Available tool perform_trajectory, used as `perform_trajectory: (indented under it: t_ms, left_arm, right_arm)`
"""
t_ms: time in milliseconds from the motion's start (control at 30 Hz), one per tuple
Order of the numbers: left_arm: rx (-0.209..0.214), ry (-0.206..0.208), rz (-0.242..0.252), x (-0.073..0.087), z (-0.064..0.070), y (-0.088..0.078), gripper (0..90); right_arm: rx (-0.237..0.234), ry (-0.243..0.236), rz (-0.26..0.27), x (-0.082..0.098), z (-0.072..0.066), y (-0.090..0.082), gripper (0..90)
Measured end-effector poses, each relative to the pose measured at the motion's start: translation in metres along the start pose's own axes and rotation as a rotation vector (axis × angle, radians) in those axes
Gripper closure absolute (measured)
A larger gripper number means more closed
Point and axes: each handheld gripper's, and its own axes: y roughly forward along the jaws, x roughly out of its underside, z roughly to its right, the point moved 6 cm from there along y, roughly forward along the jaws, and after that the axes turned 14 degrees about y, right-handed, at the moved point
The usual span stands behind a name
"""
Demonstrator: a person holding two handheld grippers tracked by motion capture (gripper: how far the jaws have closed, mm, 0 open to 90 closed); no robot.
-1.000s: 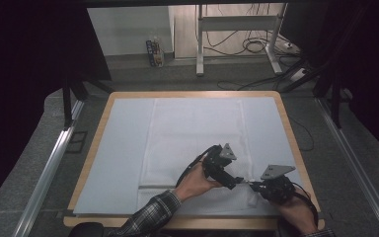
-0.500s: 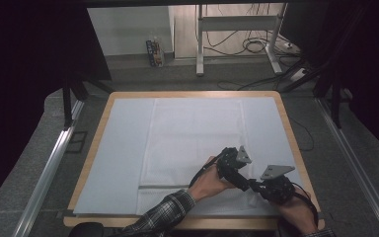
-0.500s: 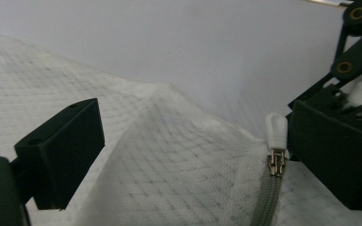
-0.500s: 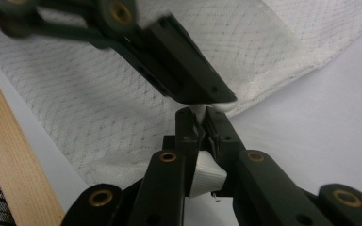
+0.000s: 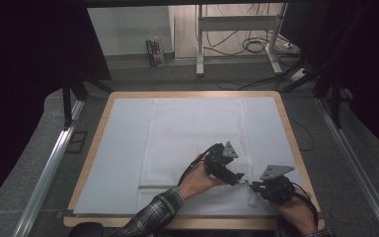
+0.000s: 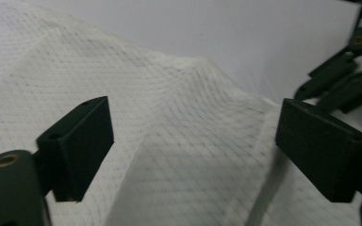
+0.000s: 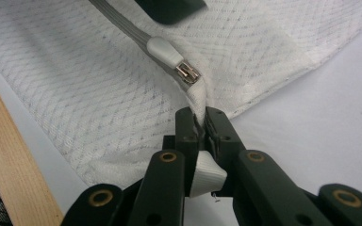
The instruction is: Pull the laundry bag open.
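A white textured cloth [image 5: 197,143] lies flat on the light-blue mat [image 5: 121,153]; its near edge is folded over. A grey zipper runs along that fold, with a white pull tab [image 7: 166,51] and a metal slider [image 7: 188,73]. My right gripper [image 7: 200,120] is shut on the cloth's edge just past the slider, near the table's front right [image 5: 254,186]. My left gripper [image 6: 193,136] stands open over a raised ridge of the cloth, nothing between its jaws. In the high view it [image 5: 238,177] sits just left of the right gripper, almost touching it.
The mat rests on a wooden-edged table [image 5: 86,173]; the wood rim [image 7: 14,155] runs close to my right gripper. Metal rails [image 5: 49,168] flank the table. Desk legs and cables [image 5: 256,47] are on the floor beyond the far edge.
The left gripper has moved right along the cloth's near edge, closing in on the right gripper. The right gripper has stayed in place, still clamped on the cloth.
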Motion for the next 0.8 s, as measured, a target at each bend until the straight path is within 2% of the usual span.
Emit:
perform_trajectory:
  t_ms: [33, 67, 100, 133, 167, 300, 333, 367, 433, 467, 500, 533, 567, 767, 800]
  left_arm:
    - [0.024, -0.012, 0.023, 0.001, 0.001, -0.006, 19.4]
    - [0.024, -0.012, 0.023, 0.001, 0.001, -0.006, 22.1]
    - [0.055, -0.024, 0.047, 0.002, 0.003, -0.011, 28.0]
    - [0.055, -0.024, 0.047, 0.002, 0.003, -0.011, 33.4]
    - [0.073, -0.033, 0.052, 0.003, 0.006, -0.013, 33.4]
    - [0.136, -0.049, 0.082, 0.005, 0.013, -0.014, 49.8]
    - [0.159, -0.049, 0.087, 0.005, 0.015, -0.014, 49.8]
    - [0.184, -0.055, 0.089, 0.005, 0.018, -0.013, 57.0]
    - [0.224, -0.066, 0.092, 0.004, 0.021, -0.010, 65.2]
    - [0.224, -0.066, 0.092, 0.004, 0.021, -0.010, 67.6]
    - [0.254, -0.066, 0.090, 0.004, 0.024, -0.008, 70.1]
    - [0.254, -0.066, 0.090, 0.004, 0.024, -0.008, 71.4]
    - [0.287, -0.077, 0.099, 0.003, 0.026, -0.006, 72.2]
    - [0.306, -0.070, 0.073, 0.005, 0.031, -0.002, 74.3]
    - [0.321, -0.070, 0.066, 0.005, 0.033, -0.001, 75.5]
  right_arm:
    - [0.003, -0.005, 0.001, 0.000, 0.000, 0.000, 83.7]
    - [0.006, -0.009, 0.002, 0.000, 0.000, 0.000, 83.7]
    - [0.005, -0.010, 0.002, 0.000, 0.000, 0.000, 83.7]
    - [0.006, -0.012, 0.003, 0.000, 0.000, 0.000, 83.6]
    - [0.006, -0.012, 0.003, 0.000, 0.000, 0.000, 83.6]
    - [0.015, -0.020, 0.005, -0.001, 0.000, -0.001, 83.5]
    - [0.015, -0.020, 0.005, -0.001, 0.000, -0.001, 83.5]
    - [0.020, -0.032, 0.009, -0.001, 0.000, -0.001, 83.5]
    - [0.022, -0.038, 0.012, -0.001, -0.001, -0.001, 83.5]
    - [0.024, -0.042, 0.013, -0.001, -0.002, -0.001, 83.5]
    - [0.027, -0.049, 0.016, -0.001, -0.001, -0.001, 83.5]
    - [0.027, -0.049, 0.016, -0.001, -0.001, -0.001, 83.5]
    - [0.027, -0.050, 0.017, -0.001, -0.002, -0.002, 83.5]
    - [0.029, -0.054, 0.022, -0.002, -0.002, -0.002, 83.4]
    - [0.029, -0.055, 0.021, -0.002, -0.002, -0.002, 83.2]
